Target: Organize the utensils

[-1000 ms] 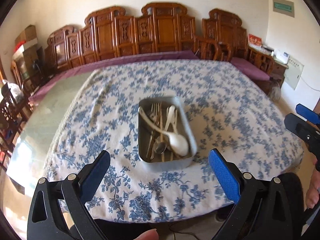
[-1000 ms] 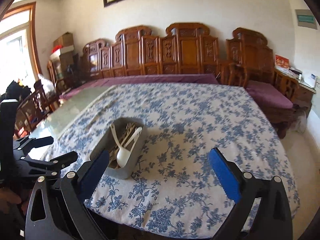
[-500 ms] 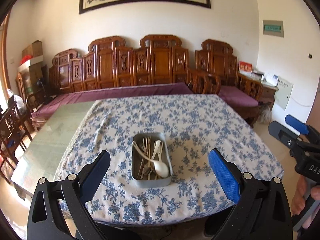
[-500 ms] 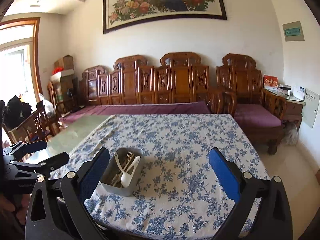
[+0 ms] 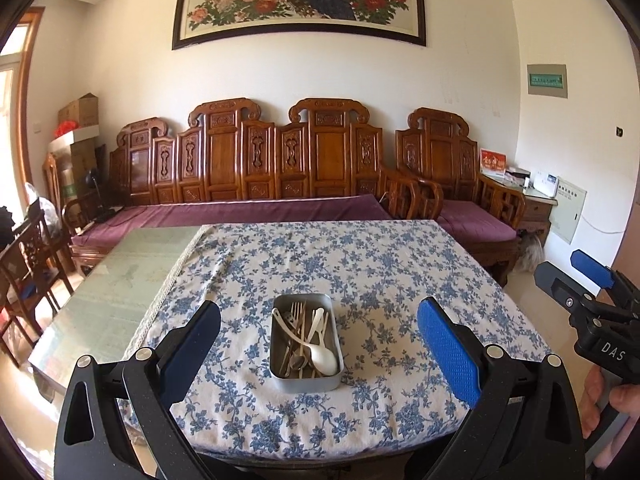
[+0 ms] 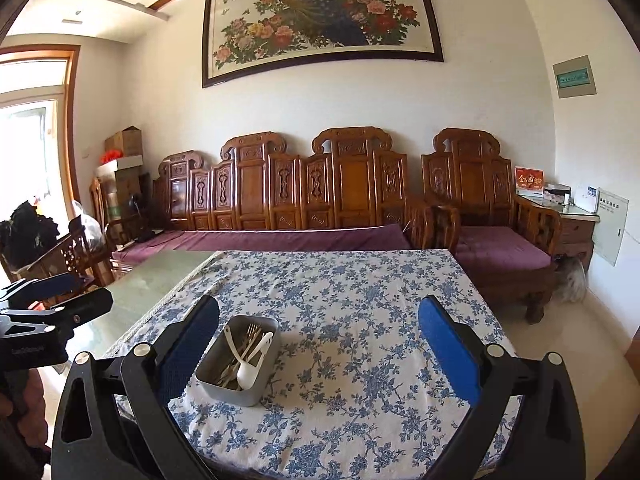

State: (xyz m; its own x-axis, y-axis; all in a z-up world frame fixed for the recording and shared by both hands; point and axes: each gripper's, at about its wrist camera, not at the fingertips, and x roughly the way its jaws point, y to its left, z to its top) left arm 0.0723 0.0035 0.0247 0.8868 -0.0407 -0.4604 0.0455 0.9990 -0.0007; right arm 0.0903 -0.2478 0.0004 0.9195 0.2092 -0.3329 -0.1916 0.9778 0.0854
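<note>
A grey metal tin (image 5: pixel 280 368) (image 6: pixel 216 360) sits near the front edge of the table on a blue-flowered cloth (image 5: pixel 380 272) (image 6: pixel 360 300). Inside lie a white plastic spoon (image 5: pixel 323 357) (image 6: pixel 247 374), a fork (image 5: pixel 295 312) and several other utensils in a loose pile. My left gripper (image 5: pixel 318 344) is held back from the table's near edge, open and empty, with the tin seen between its fingers. My right gripper (image 6: pixel 318 344) is open and empty too, to the right of the tin and short of the table.
The left part of the table is bare green glass (image 5: pixel 120 280). A carved wooden sofa with purple cushions (image 5: pixel 248 210) runs behind it, an armchair (image 6: pixel 492 232) at the right, wooden chairs (image 5: pixel 28 264) at the left. A person's hand (image 5: pixel 624 400) holds the other gripper.
Both grippers have drawn back and risen from over the table; the tin now looks smaller and farther, and the wall painting has come into view. Both stayed open.
</note>
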